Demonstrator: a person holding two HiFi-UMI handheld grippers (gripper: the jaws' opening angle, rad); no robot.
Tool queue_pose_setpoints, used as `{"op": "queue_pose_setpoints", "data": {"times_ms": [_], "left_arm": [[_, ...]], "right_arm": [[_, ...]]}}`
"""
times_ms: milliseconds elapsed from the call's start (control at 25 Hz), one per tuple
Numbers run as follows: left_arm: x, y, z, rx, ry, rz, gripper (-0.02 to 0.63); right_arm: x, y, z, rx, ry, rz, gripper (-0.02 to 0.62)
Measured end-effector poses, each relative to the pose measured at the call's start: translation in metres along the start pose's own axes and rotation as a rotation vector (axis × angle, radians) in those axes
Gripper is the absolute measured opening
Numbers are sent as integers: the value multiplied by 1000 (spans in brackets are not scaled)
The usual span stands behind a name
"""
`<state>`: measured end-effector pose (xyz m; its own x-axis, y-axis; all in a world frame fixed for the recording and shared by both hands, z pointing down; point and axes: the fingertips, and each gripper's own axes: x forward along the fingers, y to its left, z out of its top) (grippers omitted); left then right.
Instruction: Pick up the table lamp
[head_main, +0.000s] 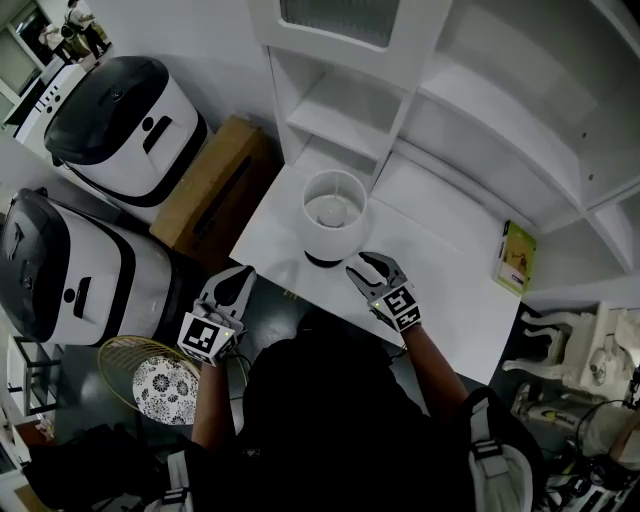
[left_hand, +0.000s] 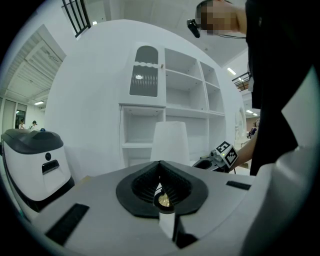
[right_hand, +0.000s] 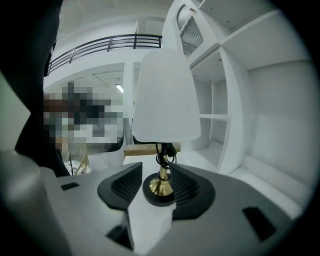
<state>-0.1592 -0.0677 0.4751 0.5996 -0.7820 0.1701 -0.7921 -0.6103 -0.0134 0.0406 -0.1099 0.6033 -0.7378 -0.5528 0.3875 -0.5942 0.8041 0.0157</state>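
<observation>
Squarely between hand-held gripper jaws: lamp

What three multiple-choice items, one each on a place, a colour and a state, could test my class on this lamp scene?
1. Where does the table lamp stand?
A. on a shelf
B. on the white table
C. on the floor

2. What colour is its shade?
A. green
B. black
C. white

3. How do the right gripper's jaws stand?
A. apart, off the lamp
B. shut on the shade
C. shut on nothing

Answers:
1 B: the head view shows the lamp's base on the tabletop.
2 C: the shade is plain white in every view.
3 A: the right gripper view shows a gap between the jaws, with no pad pressing on the lamp.
</observation>
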Motion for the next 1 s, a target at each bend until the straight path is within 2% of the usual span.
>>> {"op": "queue_pose_setpoints", "data": {"times_ms": [400, 1000], "left_arm": [[-6, 11, -3, -4, 20, 12, 11], [2, 14, -9, -3, 51, -7, 11]], "right_arm": [[32, -5, -6, -2, 10, 14, 196], [63, -4, -11, 18, 15, 37, 196]]}}
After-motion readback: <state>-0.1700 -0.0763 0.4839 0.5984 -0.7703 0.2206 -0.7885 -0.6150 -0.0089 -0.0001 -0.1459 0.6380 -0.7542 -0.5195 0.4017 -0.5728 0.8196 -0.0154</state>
